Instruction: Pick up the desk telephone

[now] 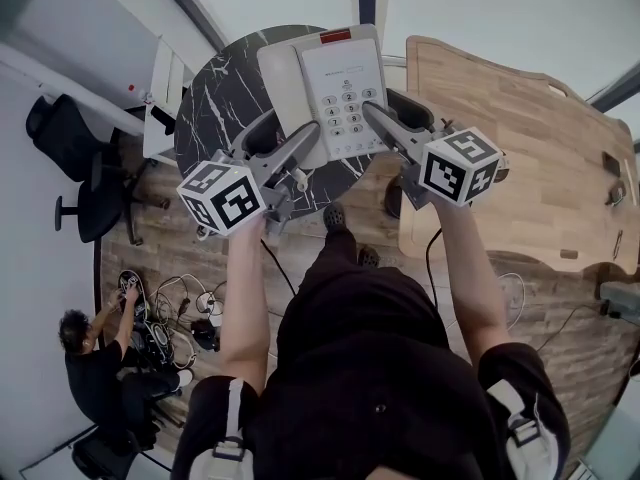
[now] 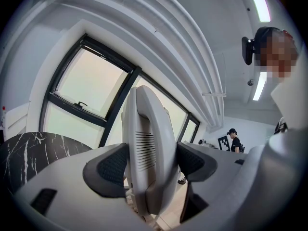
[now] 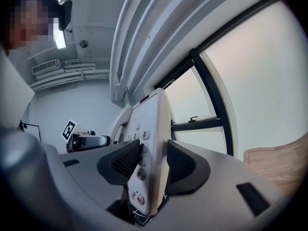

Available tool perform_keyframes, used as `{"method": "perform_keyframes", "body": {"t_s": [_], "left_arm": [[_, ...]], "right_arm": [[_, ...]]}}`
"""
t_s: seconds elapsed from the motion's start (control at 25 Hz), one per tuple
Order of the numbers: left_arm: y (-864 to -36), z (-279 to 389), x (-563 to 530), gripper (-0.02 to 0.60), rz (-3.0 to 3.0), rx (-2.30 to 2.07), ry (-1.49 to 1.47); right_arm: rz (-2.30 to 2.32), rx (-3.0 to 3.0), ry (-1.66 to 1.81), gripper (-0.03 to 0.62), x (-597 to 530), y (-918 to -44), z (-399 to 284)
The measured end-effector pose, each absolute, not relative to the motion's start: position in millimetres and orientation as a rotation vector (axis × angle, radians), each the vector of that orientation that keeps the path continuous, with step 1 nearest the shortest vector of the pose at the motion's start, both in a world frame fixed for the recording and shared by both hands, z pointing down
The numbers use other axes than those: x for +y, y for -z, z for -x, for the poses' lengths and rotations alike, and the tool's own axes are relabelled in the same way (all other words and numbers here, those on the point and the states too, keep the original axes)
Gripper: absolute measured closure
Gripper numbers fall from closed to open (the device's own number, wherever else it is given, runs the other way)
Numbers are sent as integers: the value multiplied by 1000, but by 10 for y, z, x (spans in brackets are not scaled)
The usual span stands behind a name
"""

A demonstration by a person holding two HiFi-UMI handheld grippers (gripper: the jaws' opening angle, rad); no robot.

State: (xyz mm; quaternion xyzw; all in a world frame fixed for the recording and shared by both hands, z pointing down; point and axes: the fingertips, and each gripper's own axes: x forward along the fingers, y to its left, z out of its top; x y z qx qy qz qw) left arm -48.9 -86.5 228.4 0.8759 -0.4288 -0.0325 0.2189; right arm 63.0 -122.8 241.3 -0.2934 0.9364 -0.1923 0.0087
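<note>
A white desk telephone (image 1: 330,83) with a grey keypad and a red strip at its far end lies over the round black marble table (image 1: 215,98). My left gripper (image 1: 303,140) is shut on its handset (image 2: 147,148), and both dark pads (image 2: 111,167) press its sides. On the other side my right gripper (image 1: 378,116) is shut on the keypad edge of the telephone base (image 3: 150,143), with its pads (image 3: 126,161) against the front and back. I cannot tell whether the telephone rests on the table or is clear of it. The left gripper (image 3: 89,141) also shows in the right gripper view.
A wooden desk (image 1: 520,138) stands right of the marble table. At the left are a black office chair (image 1: 80,168) and a white panel (image 1: 165,88). A person (image 1: 95,358) crouches by cables on the floor at the lower left. Another person (image 2: 234,139) stands far off.
</note>
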Motion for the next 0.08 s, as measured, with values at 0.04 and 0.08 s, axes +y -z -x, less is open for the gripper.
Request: {"method": "perform_keyframes", "body": {"t_s": [0.04,0.08], "left_arm": [[-2289,493,-869,241,-2422,-1186,89],[-2294,498,-872,241,-2421,-1186,88]], "right_arm": [[918,2926,602,402,-1232,-2416,-626],[918,2927,602,401,-1236,-2419,-621]]}}
